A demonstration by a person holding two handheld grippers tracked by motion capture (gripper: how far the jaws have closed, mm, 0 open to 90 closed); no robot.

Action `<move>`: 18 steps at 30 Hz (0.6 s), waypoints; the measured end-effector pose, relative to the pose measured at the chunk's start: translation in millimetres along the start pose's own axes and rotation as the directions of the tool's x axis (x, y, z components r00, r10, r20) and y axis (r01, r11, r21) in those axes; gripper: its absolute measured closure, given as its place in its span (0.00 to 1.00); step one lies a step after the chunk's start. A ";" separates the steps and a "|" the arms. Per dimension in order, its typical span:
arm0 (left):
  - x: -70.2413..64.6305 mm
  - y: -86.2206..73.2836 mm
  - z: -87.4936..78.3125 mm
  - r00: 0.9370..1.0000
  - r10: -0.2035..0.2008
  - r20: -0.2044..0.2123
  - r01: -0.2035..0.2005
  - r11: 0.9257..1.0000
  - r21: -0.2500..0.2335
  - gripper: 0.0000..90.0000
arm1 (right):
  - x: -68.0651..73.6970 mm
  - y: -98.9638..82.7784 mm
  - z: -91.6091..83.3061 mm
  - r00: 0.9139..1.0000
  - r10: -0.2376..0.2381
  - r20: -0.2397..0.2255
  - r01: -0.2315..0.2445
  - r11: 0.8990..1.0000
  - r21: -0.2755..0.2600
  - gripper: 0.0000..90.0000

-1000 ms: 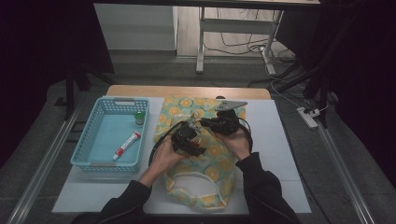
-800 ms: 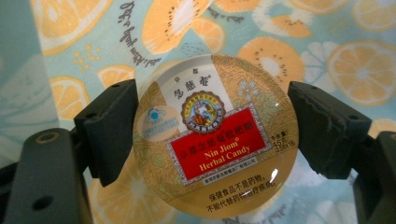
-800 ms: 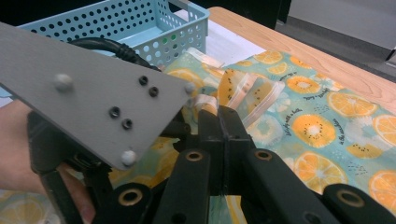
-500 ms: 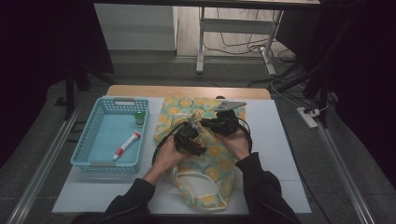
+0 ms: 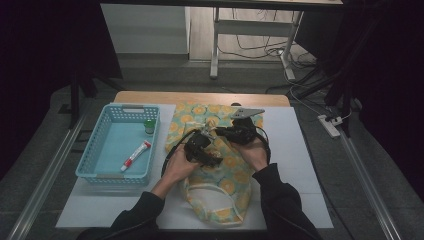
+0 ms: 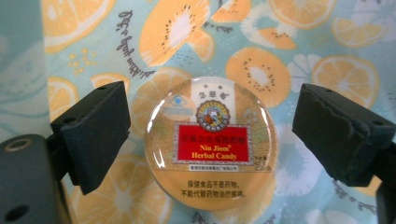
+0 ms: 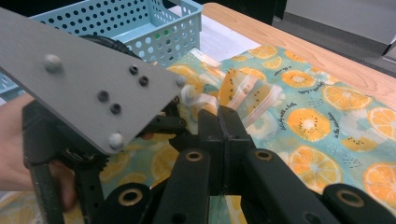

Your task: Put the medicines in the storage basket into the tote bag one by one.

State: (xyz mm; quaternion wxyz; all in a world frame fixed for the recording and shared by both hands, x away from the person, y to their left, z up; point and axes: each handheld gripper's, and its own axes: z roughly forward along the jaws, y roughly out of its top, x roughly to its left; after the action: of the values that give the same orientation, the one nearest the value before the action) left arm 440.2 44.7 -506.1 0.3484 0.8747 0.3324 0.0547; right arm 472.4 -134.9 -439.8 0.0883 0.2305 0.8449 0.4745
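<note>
L gripper [image 6: 212, 140] jaws just been opening, apart round round gold herbal-candy tin [image 6: 211, 144] lying on orange-print fabric pouch [image 6: 261, 70]. R gripper [image 7: 219, 126] clamped on pouch's edge; slip there = pouch mouth shuts, tin stuck outside.

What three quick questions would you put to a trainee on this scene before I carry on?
1. True or false: the pads of the left hand-held gripper press on the candy tin.
2. What lies in the blue basket? A: a tube and a green-capped bottle. B: scissors. C: a spoon.
3. Are the jaws of the right hand-held gripper open or shut?

Key:
1. False. The jaws have just been opening; the tin lies between them on the fruit-print bag, with a gap on each side.
2. A.
3. Shut.
</note>
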 end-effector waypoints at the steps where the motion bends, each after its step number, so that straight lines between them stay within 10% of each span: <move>1: -0.1 -0.2 -1.4 1.000 -0.005 0.008 0.005 1.000 -0.008 0.11 | 0.0 -0.1 0.2 1.000 0.000 0.000 0.000 1.000 0.000 1.00; 18: -6.3 -5.5 -38.1 0.995 0.007 0.095 0.003 0.994 -0.108 0.01 | -0.2 -1.3 1.6 1.000 -0.001 -0.002 0.001 1.000 0.007 1.00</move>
State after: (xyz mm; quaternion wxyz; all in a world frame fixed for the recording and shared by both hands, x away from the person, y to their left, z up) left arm 419.9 65.6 -480.2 0.4104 0.8566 0.3111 0.0313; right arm 472.8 -134.3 -441.7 0.0869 0.2296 0.8468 0.4719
